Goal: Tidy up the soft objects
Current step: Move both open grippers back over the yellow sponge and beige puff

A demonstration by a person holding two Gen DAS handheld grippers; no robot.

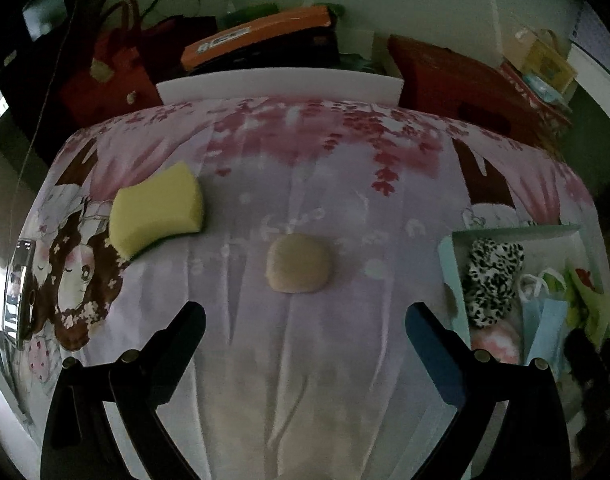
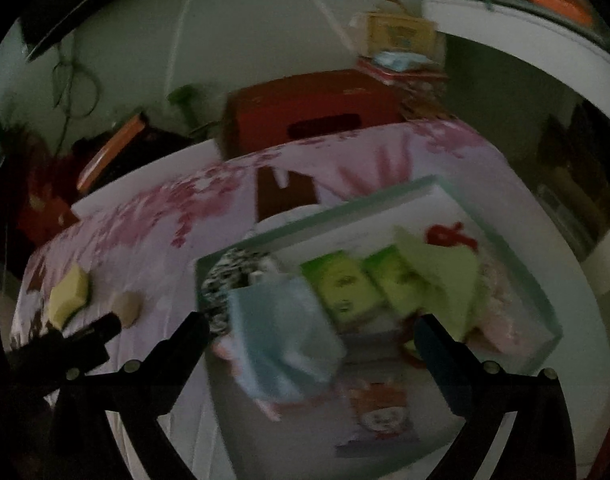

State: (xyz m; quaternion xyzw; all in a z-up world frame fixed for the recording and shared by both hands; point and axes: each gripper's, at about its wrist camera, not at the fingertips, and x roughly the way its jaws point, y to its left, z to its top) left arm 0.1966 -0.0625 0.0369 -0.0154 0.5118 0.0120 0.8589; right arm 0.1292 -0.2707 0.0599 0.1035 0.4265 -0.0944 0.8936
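Left claw (image 1: pixel 305 316) is spread wide with nothing in it, lined up on the tan pad (image 1: pixel 298 263) mid-frame, probably the next grab. Right claw (image 2: pixel 311 328) hangs apart over the box (image 2: pixel 517 276), likely the drop spot; sponge (image 1: pixel 157 208) waits upper left.

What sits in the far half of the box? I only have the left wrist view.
Observer: Two green packets lie side by side there.
Operator: Anything red in it?
Observer: A red bow shape near the far wall of the box.
Operator: Where is the right gripper?
Observer: The right gripper hangs open over the box, above a blue bag.
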